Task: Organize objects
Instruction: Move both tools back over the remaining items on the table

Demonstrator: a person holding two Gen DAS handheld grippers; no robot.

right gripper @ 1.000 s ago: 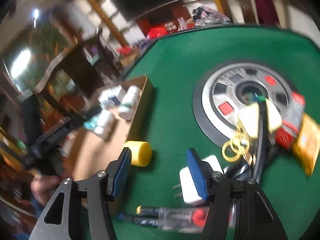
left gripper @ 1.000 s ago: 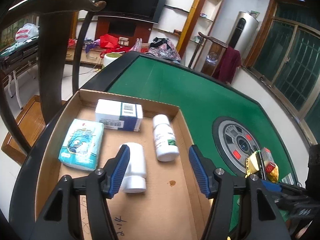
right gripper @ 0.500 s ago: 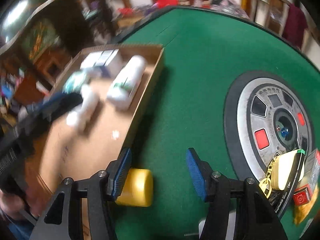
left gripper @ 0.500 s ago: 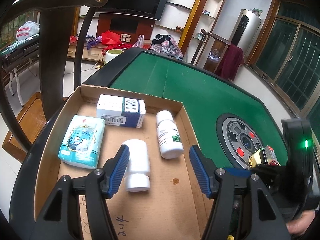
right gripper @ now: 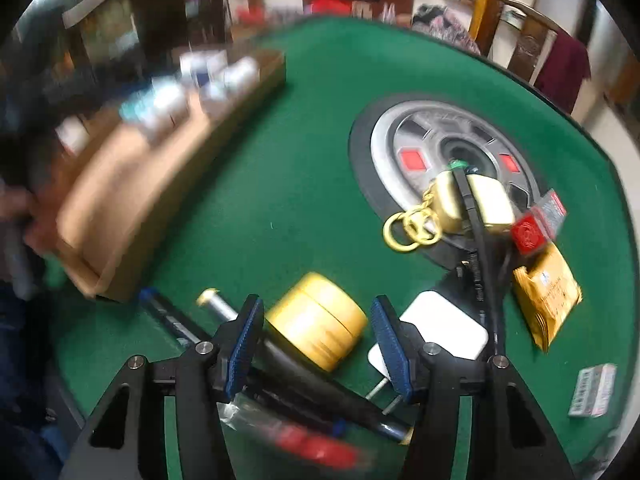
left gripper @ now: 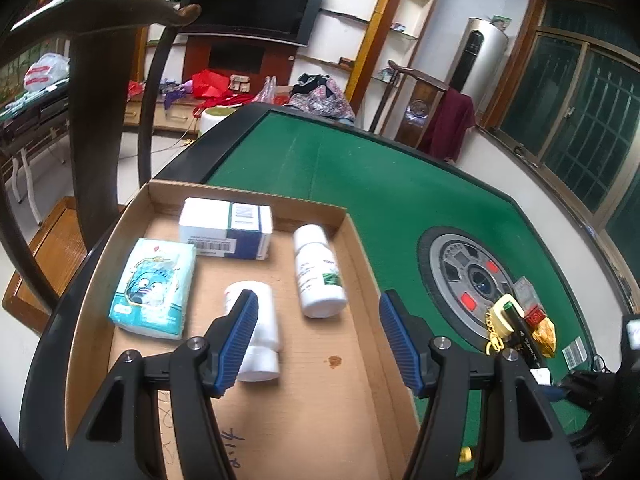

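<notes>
Right gripper [right gripper: 318, 334] open, yellow jar [right gripper: 318, 332] on felt between jaws, unpinched. Risk: round jar rolls aside, jaws snag pens [right gripper: 320, 392] or charger [right gripper: 444, 330]. Left gripper [left gripper: 316, 340] open, empty, above box [left gripper: 248, 194].

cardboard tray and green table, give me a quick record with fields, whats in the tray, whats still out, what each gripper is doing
surface: green table
container: cardboard tray
in tray: tissue pack; blue and white box; two white bottles, lying down
still out: yellow jar, white charger, pens, gold keyring, snack packet
left gripper: open, over tray, holding nothing
right gripper: open, either side of yellow jar, not gripping
</notes>
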